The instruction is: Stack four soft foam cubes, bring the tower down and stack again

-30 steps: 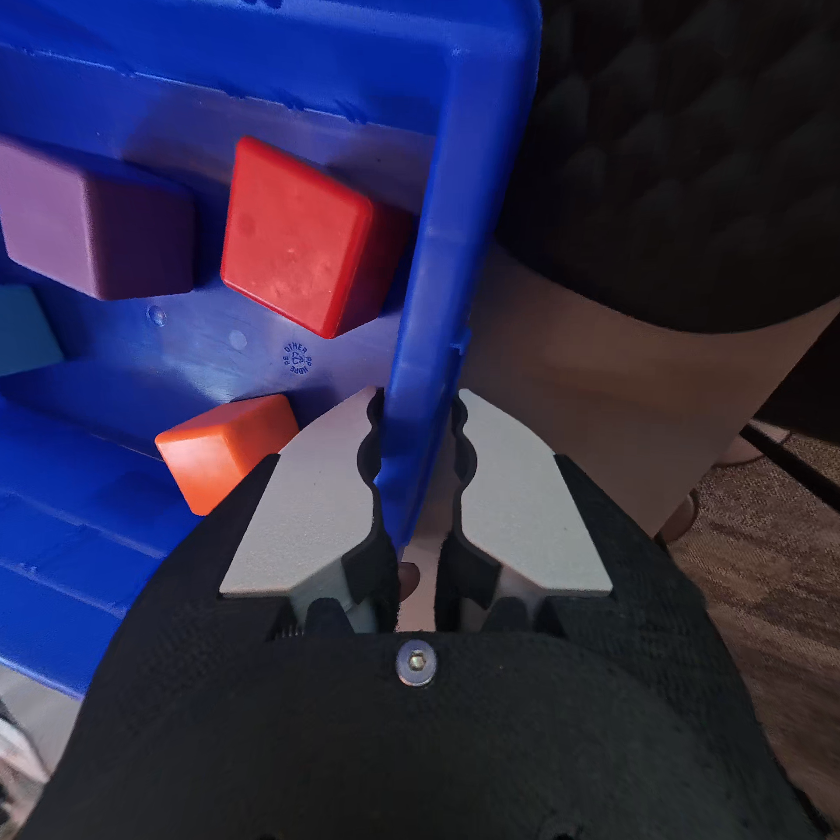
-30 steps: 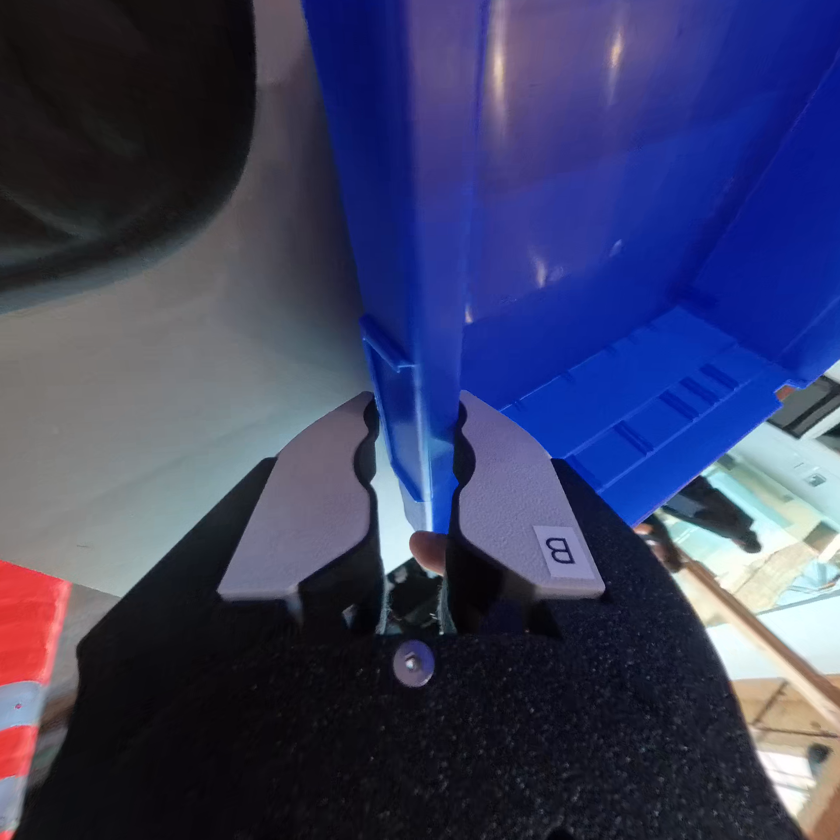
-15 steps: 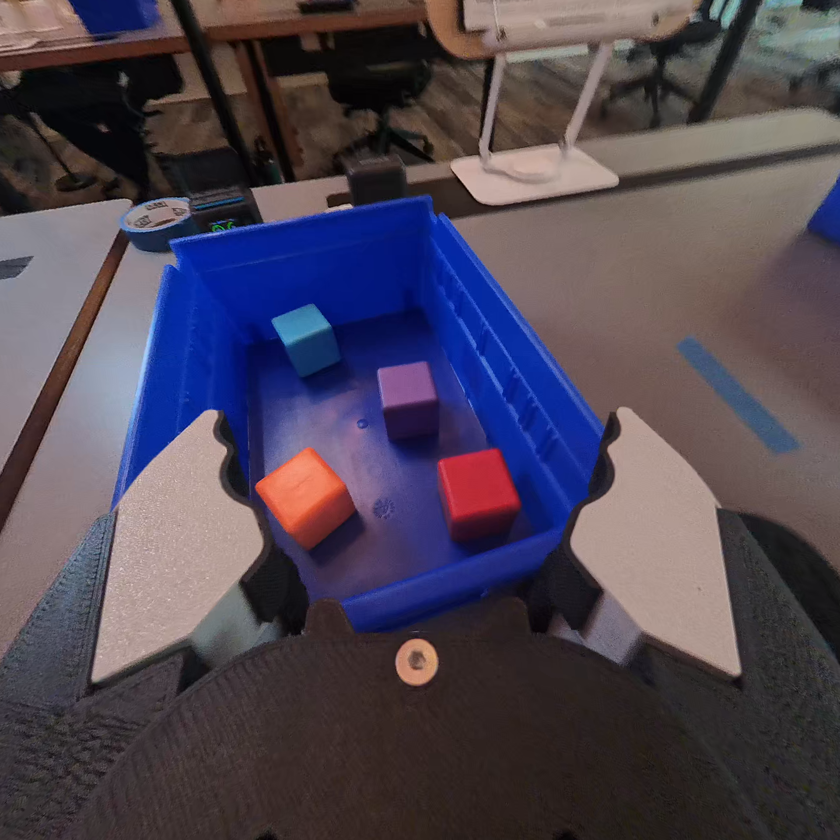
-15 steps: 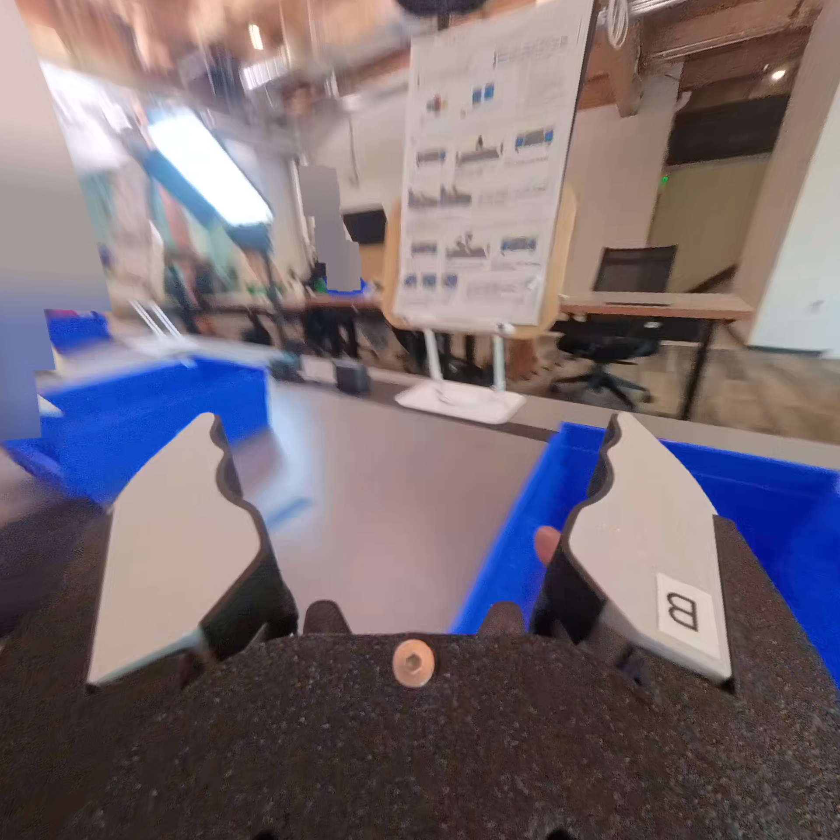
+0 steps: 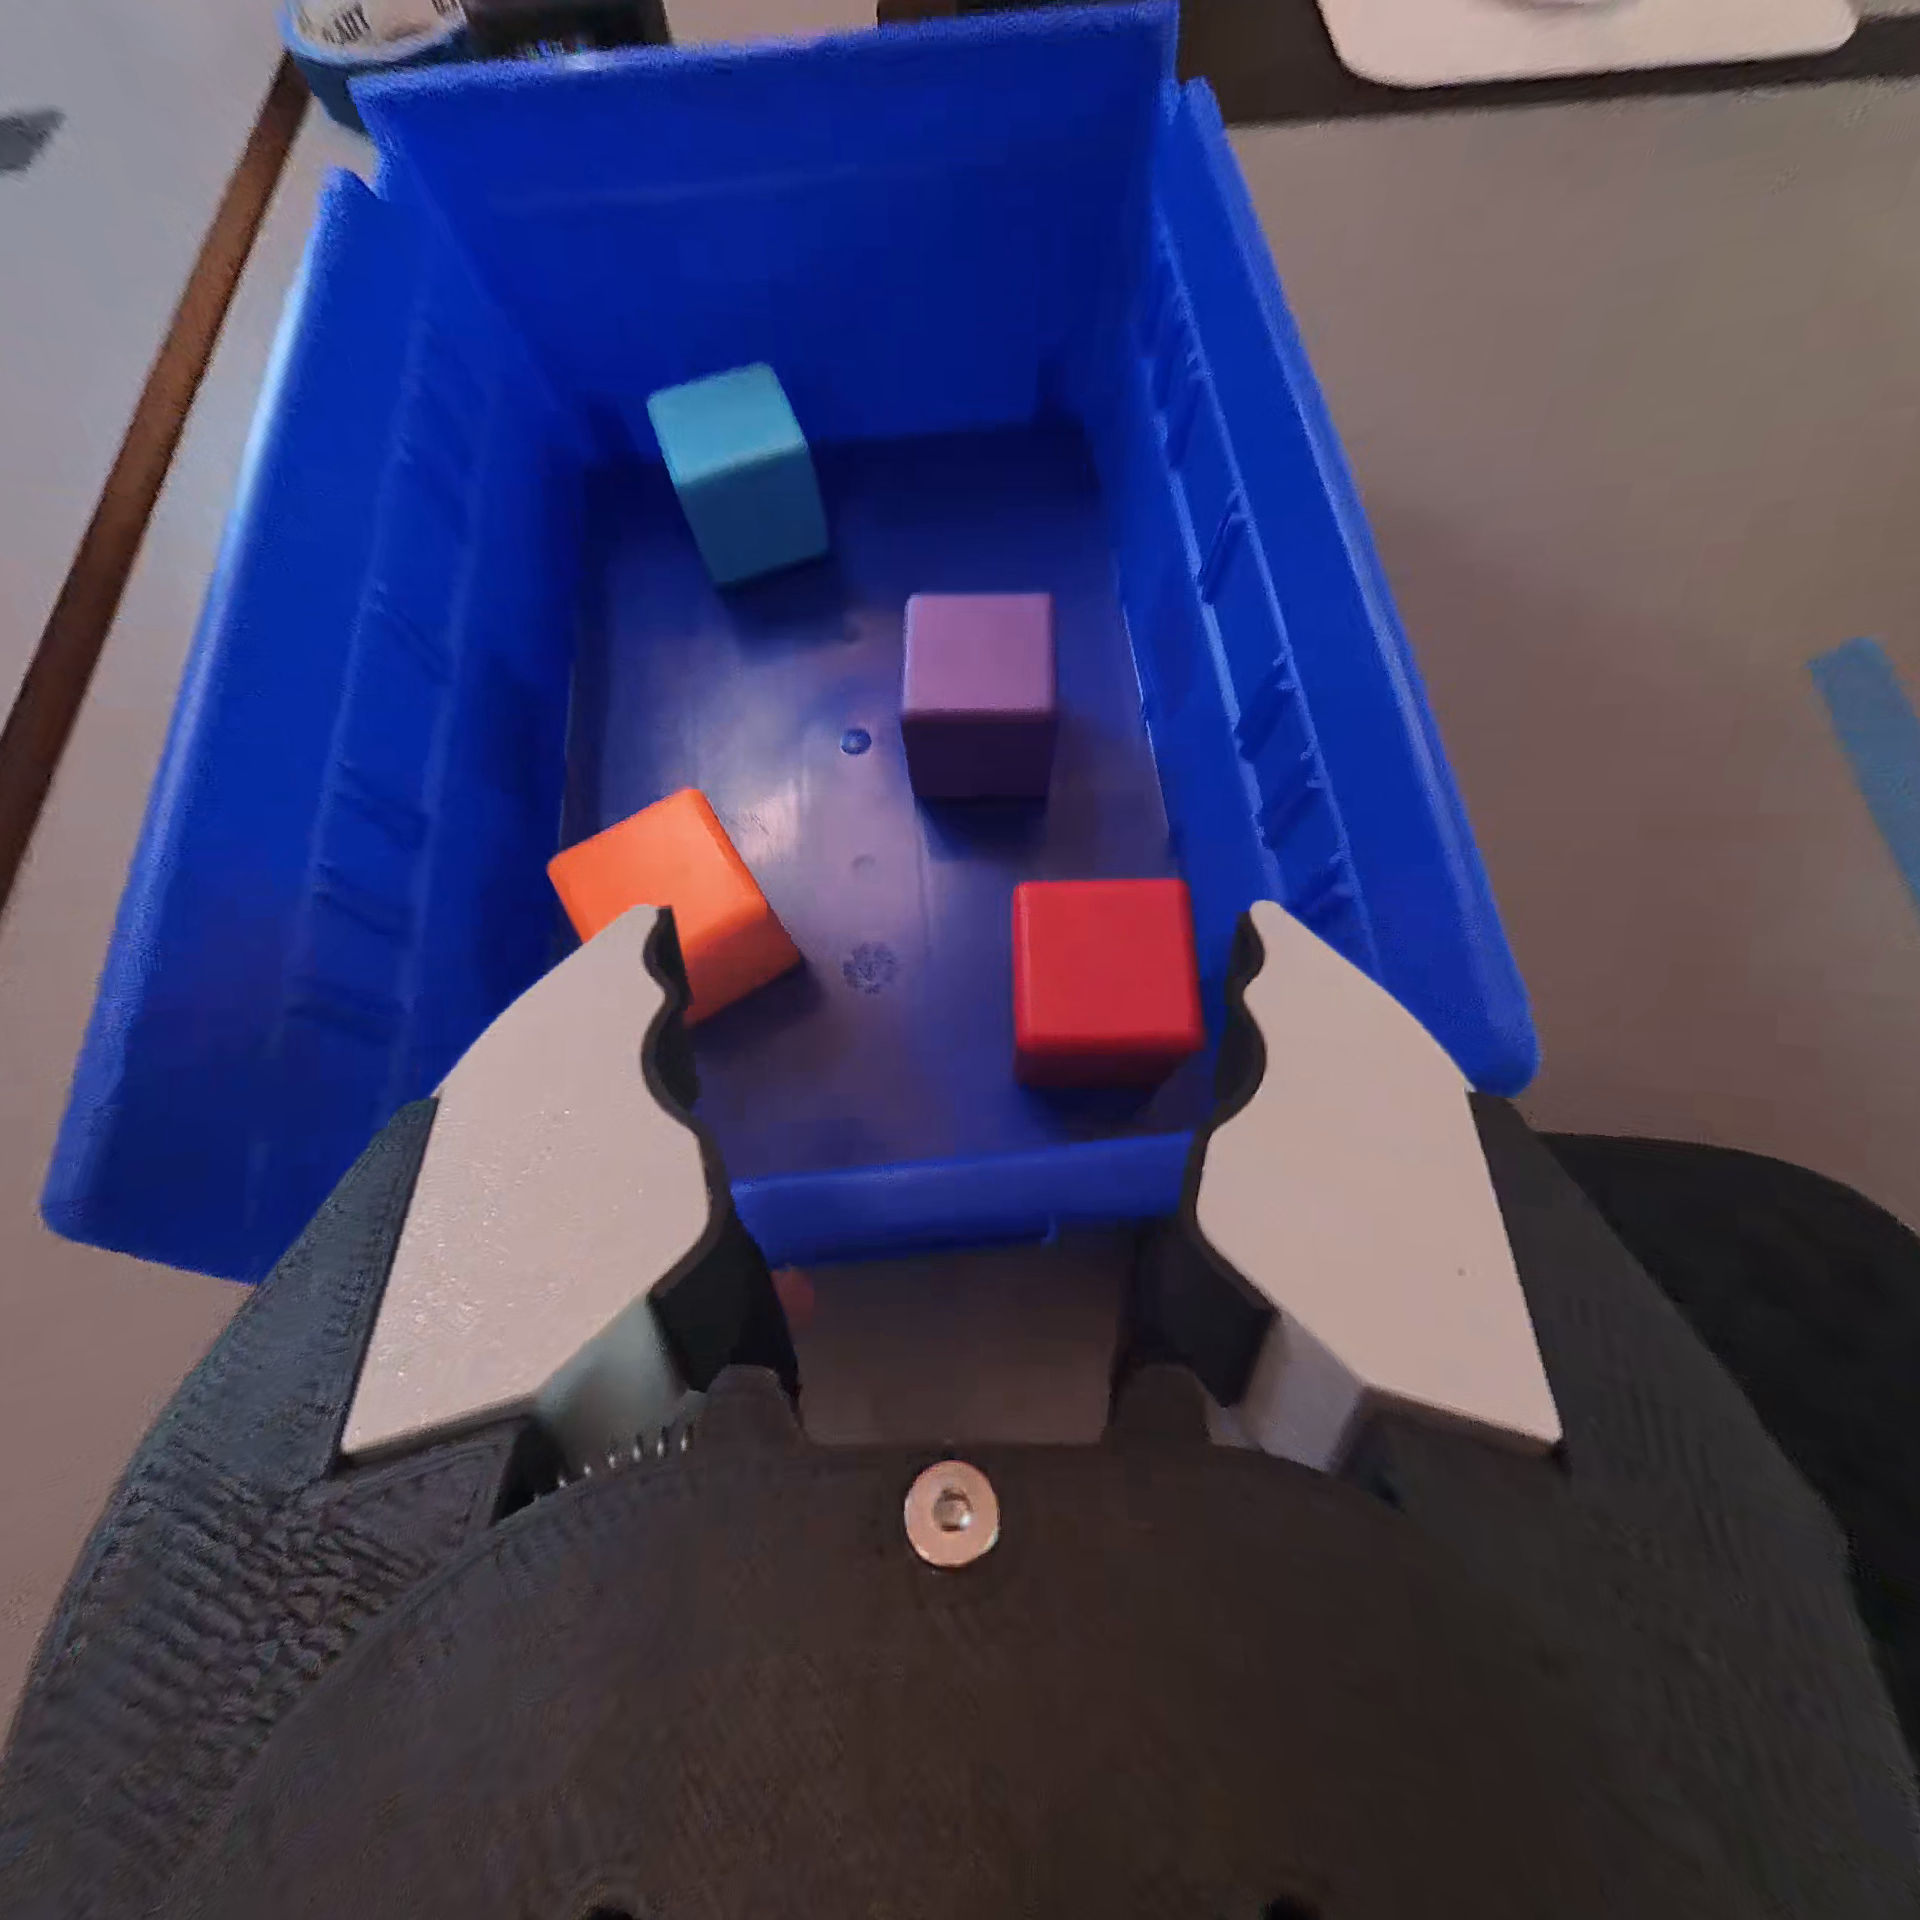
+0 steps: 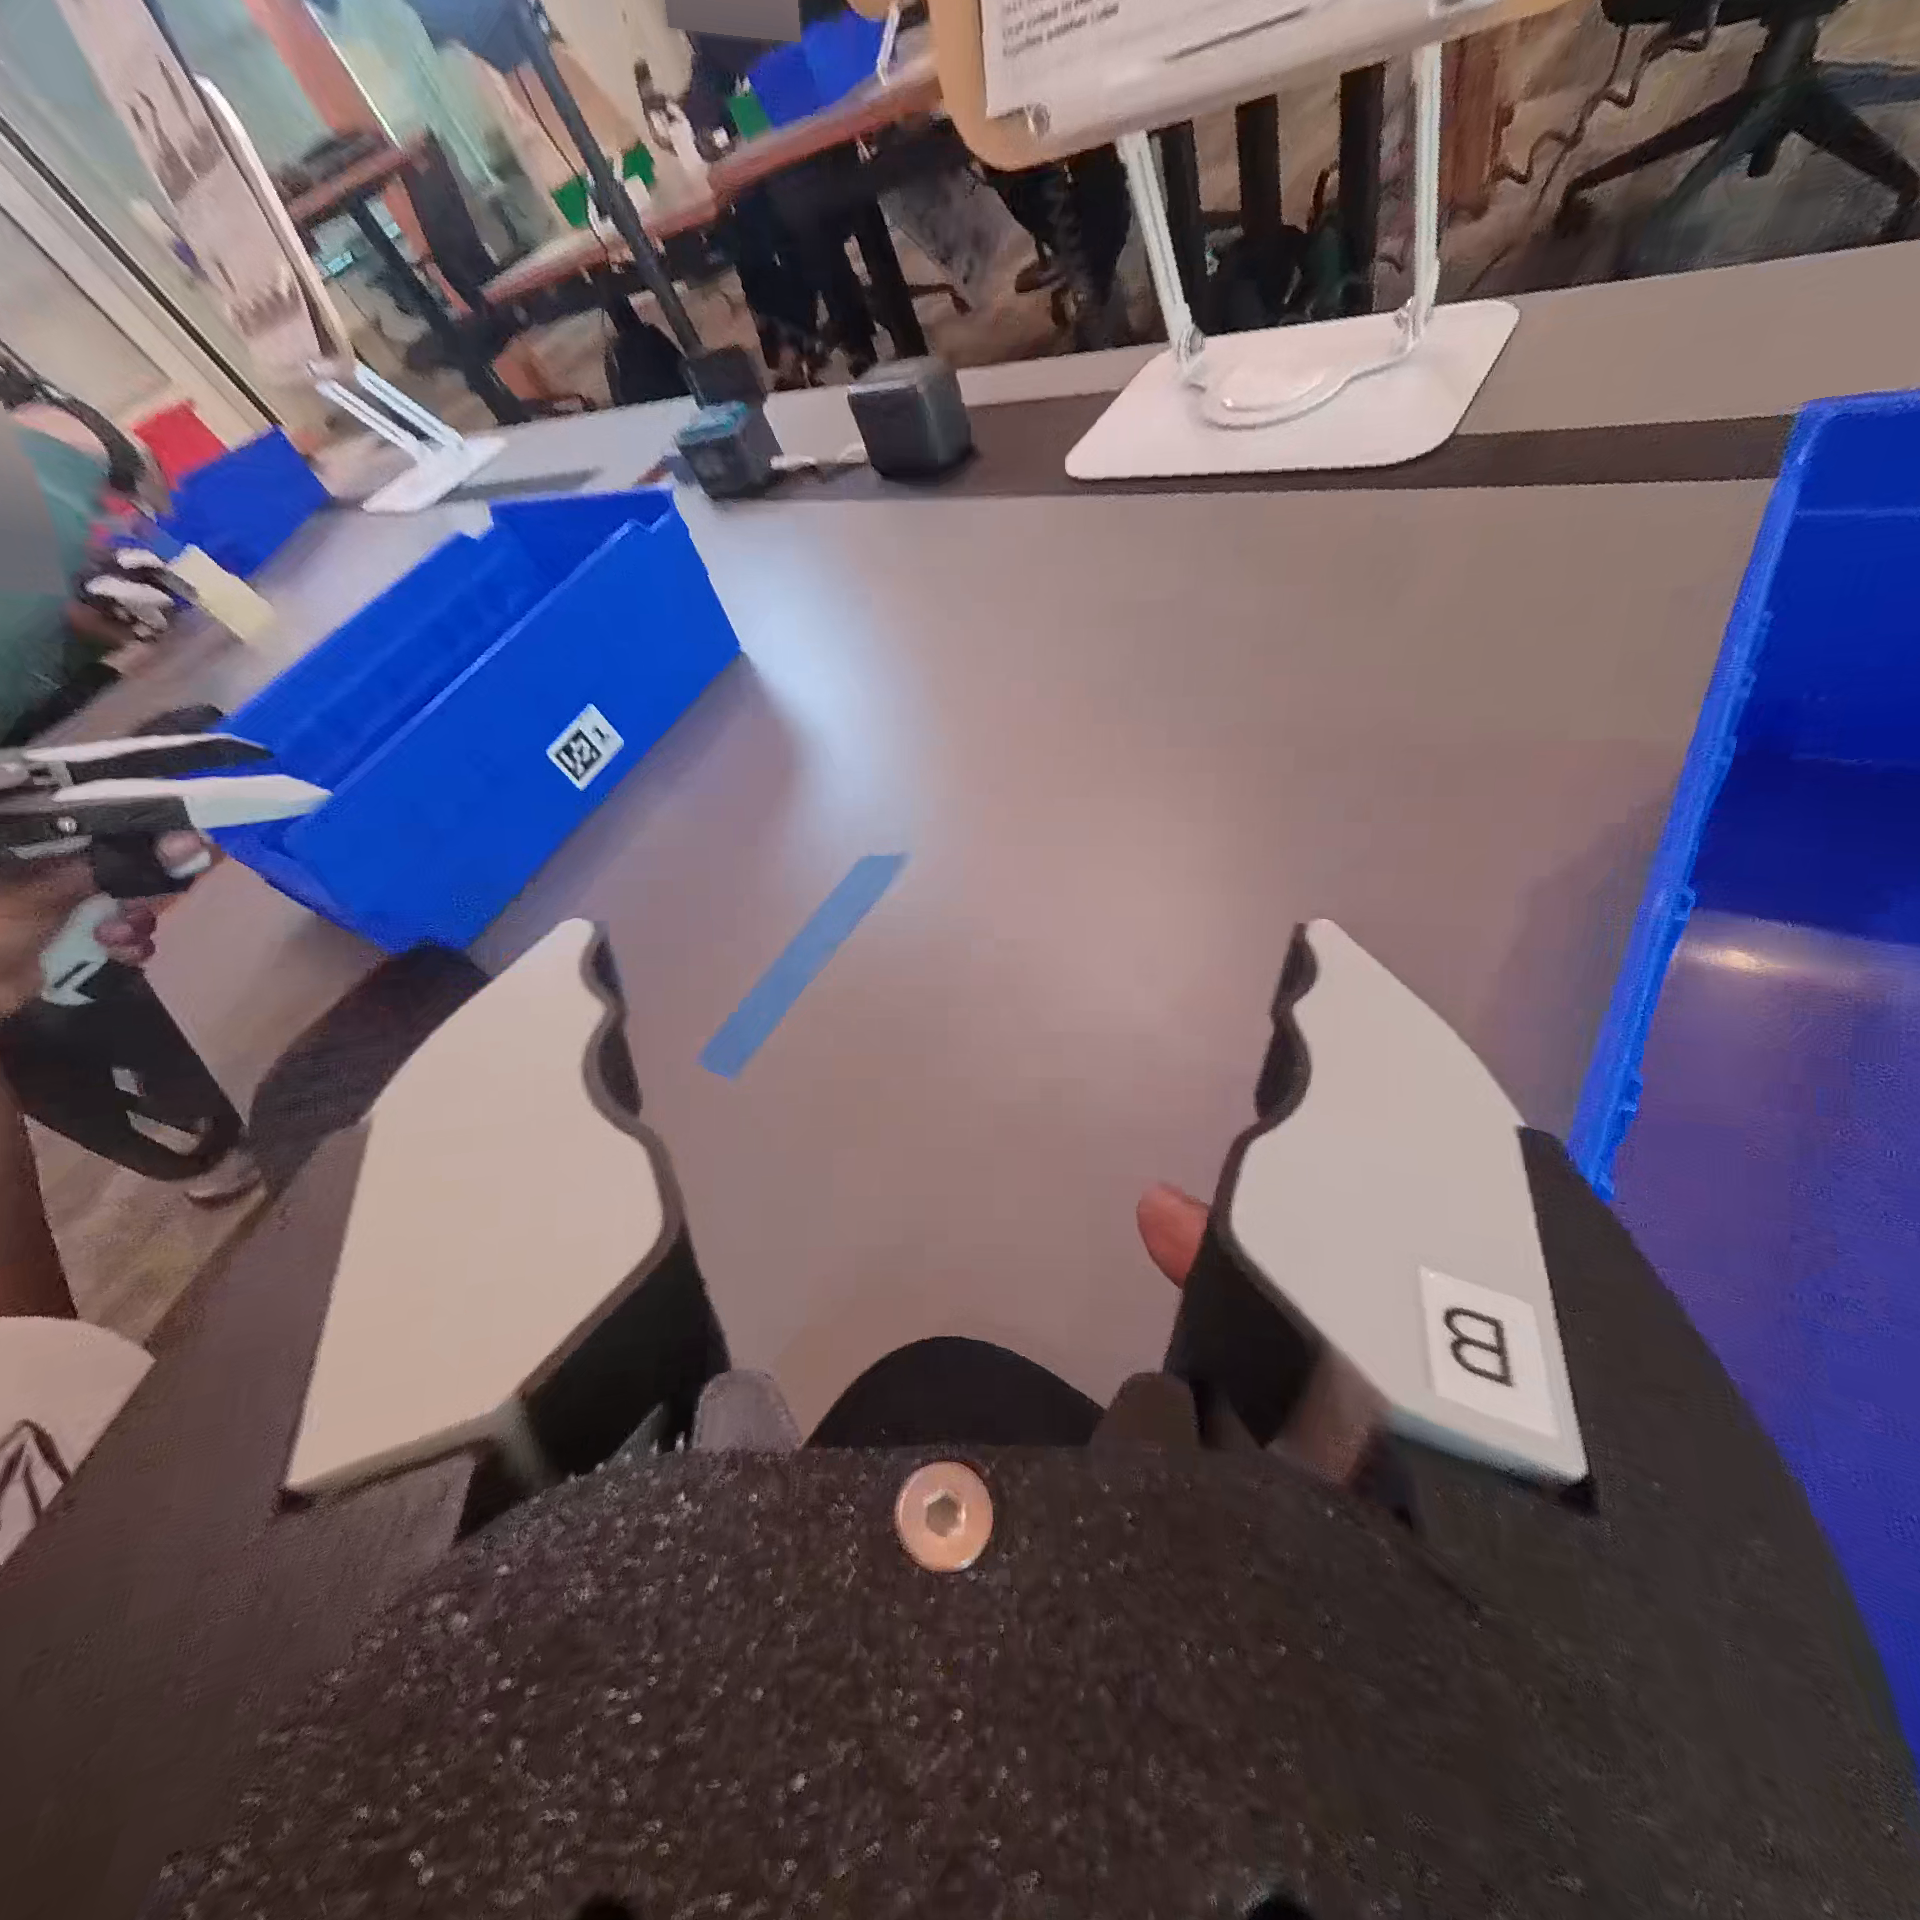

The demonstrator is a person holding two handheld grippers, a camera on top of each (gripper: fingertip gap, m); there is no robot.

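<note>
Bin: blue, open-topped, on the grey table; it holds all four cubes, each lying singly on the floor, none stacked.
Teal cube: far end, left of centre, near the back wall.
Purple cube: mid-floor, toward the right wall.
Orange cube: near left, turned at an angle, partly behind the left finger tip.
Red cube: near right, close to the right wall and the low front lip.
Left gripper: over the bin's near end, fingers spread wide, gripping nothing.
Right gripper: over bare table, fingers spread wide, empty.
Second bin: blue, at the right edge of the right wrist view; the part of its floor in view is bare.
Tape strip: blue, on the table between the bins.
</note>
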